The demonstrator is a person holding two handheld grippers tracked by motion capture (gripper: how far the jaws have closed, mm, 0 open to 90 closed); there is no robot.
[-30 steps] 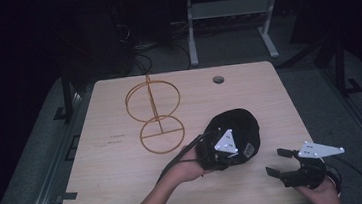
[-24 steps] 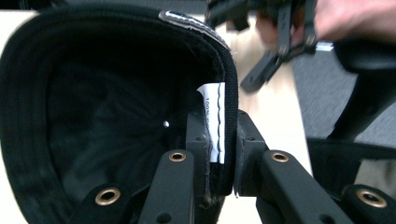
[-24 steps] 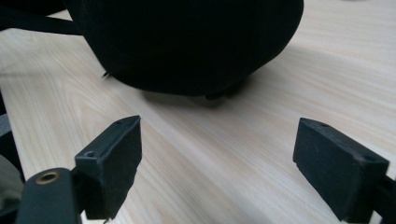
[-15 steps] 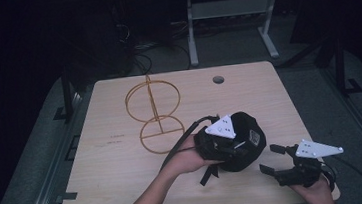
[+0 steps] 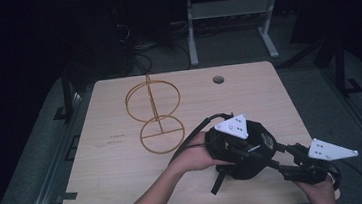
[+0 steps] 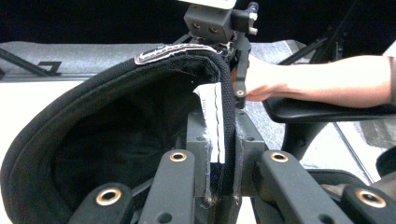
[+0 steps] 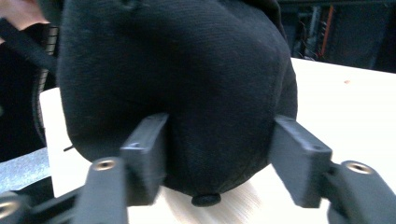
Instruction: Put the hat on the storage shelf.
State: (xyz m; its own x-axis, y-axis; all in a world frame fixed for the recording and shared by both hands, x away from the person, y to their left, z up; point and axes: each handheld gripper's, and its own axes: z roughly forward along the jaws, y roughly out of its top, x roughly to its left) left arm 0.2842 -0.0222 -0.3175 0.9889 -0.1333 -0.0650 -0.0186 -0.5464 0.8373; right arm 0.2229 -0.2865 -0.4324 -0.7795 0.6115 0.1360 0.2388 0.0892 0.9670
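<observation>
A black cap (image 5: pixel 255 161) hangs above the front right of the wooden table (image 5: pixel 122 188). My left gripper (image 5: pixel 248 148) is shut on its rim. In the left gripper view the jaws pinch the rim with its white label (image 6: pixel 214 122), and the hollow inside of the cap (image 6: pixel 116 140) faces the camera. My right gripper (image 5: pixel 282 156) reaches in from the right. Its jaws have just been closing, and in the right gripper view the cap's crown (image 7: pixel 205 84) fills the gap between the two pads (image 7: pixel 145 154), which touch it on both sides.
A gold wire stand (image 5: pixel 155 115) made of two rings on a post sits at the table's centre left. A round cable hole (image 5: pixel 218 80) is near the far edge. A metal frame (image 5: pixel 230 12) stands on the dark floor beyond.
The left hand has lifted the cap off the table and turned it toward the right gripper. The right gripper's jaws have closed in from wide open onto the crown.
</observation>
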